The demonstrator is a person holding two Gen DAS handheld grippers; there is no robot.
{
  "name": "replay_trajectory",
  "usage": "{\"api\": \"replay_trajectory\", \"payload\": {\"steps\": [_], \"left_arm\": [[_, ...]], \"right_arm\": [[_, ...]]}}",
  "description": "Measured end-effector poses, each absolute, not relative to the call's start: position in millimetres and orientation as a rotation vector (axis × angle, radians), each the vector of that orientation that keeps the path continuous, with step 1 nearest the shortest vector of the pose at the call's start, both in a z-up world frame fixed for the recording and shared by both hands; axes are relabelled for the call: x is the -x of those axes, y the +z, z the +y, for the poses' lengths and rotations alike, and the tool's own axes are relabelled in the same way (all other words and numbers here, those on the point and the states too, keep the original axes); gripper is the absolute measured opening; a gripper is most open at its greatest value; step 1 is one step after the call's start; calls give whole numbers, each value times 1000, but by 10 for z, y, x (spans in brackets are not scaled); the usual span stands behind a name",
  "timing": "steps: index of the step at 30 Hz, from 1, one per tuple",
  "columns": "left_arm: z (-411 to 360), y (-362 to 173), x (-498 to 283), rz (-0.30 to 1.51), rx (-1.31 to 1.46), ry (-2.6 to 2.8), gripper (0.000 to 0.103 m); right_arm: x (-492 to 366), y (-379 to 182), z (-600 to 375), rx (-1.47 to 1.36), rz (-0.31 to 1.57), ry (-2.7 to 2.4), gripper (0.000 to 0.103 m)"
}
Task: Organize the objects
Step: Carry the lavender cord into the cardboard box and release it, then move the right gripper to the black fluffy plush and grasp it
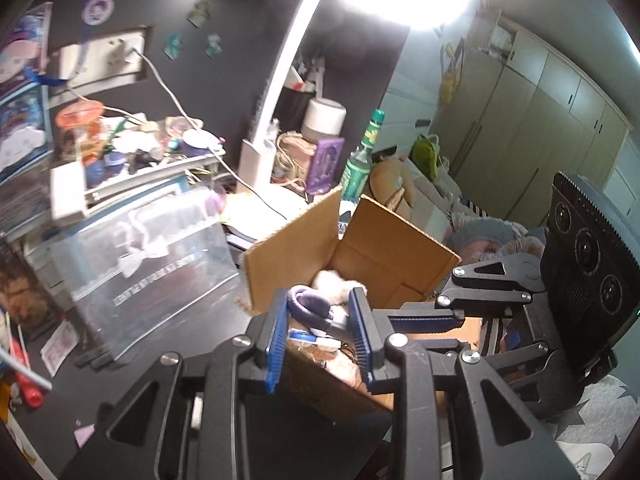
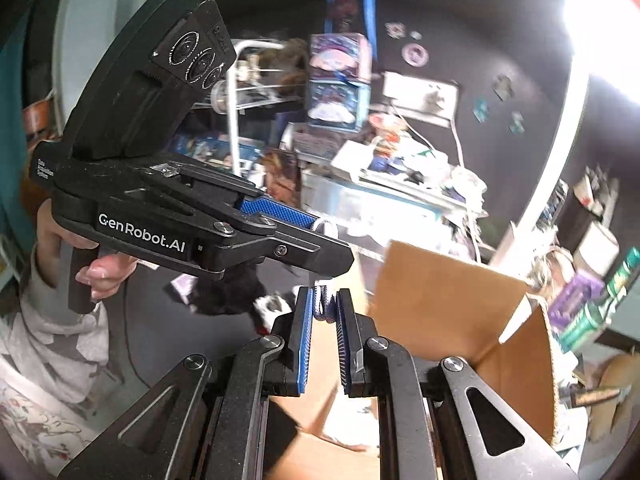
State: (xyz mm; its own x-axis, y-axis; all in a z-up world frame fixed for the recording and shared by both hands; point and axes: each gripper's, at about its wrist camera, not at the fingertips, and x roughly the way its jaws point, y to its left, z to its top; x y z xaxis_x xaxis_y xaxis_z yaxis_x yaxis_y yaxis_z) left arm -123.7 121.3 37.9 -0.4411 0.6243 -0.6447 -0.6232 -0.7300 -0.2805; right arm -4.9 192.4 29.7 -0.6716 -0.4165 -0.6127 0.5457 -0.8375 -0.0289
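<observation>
In the left wrist view my left gripper (image 1: 318, 300) is shut on a soft purple loop (image 1: 308, 309), held over the near edge of an open cardboard box (image 1: 392, 248). Something white and fluffy (image 1: 332, 280) lies inside the box. My right gripper (image 1: 404, 320) comes in from the right, close beside the left one. In the right wrist view the right gripper (image 2: 324, 300) is shut on a purple-and-white striped cord (image 2: 325, 312), next to the box (image 2: 440, 300). A hand (image 2: 108, 268) holds the left gripper (image 2: 328, 236) at upper left. A black furry thing (image 2: 232, 292) shows below it.
A clear plastic bin (image 1: 148, 248) stands left of the box on the dark desk. Behind are a white desk lamp (image 1: 280, 92), a green bottle (image 1: 360, 160) and a cluttered white tray (image 1: 120, 176). Red markers (image 1: 24, 368) lie at the desk's left edge.
</observation>
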Motion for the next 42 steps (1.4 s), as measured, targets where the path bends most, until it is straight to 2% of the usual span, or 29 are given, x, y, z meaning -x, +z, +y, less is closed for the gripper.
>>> {"api": "replay_trajectory", "payload": {"steps": [5, 8, 12, 13, 14, 15, 21, 22, 25, 26, 29, 37, 38, 40, 42], "left_arm": [[1431, 264, 1369, 37, 1047, 2150, 28], [1542, 209, 1386, 101, 1064, 2161, 33], [1588, 208, 1367, 135, 1036, 2197, 71], [1581, 224, 1359, 135, 1025, 2204, 76], [1572, 246, 1341, 139, 1015, 2209, 76], [1563, 267, 1341, 138, 1009, 2212, 76], [1408, 397, 1240, 120, 958, 2246, 85], [1362, 420, 1220, 115, 948, 2255, 86], [1165, 489, 1120, 100, 919, 2300, 87], [1084, 510, 1081, 97, 910, 2322, 88], [761, 557, 943, 82, 884, 2412, 90], [-123, 440, 600, 12, 895, 2645, 92], [-216, 403, 564, 0, 904, 2661, 93], [-410, 299, 477, -26, 920, 2695, 101], [-577, 184, 404, -57, 933, 2724, 102]], "right_arm": [[218, 200, 2147, -943, 214, -2434, 7], [255, 136, 2211, -1000, 218, -2422, 8], [273, 74, 2254, -1048, 236, -2421, 14], [274, 67, 2259, -1052, 238, -2423, 20], [286, 64, 2271, -1054, 240, -2425, 27], [283, 62, 2279, -1053, 243, -2429, 29], [304, 80, 2297, -1046, 238, -2444, 30], [301, 90, 2293, -1037, 234, -2453, 37], [254, 165, 2275, -955, 194, -2491, 72], [220, 203, 2254, -917, 182, -2505, 77], [149, 313, 2122, -851, 165, -2497, 82], [-39, 334, 1304, -785, 196, -2239, 82], [-39, 278, 1179, -801, 194, -2199, 82], [-22, 122, 934, -839, 192, -2132, 82], [7, -30, 760, -868, 199, -2100, 82]]}}
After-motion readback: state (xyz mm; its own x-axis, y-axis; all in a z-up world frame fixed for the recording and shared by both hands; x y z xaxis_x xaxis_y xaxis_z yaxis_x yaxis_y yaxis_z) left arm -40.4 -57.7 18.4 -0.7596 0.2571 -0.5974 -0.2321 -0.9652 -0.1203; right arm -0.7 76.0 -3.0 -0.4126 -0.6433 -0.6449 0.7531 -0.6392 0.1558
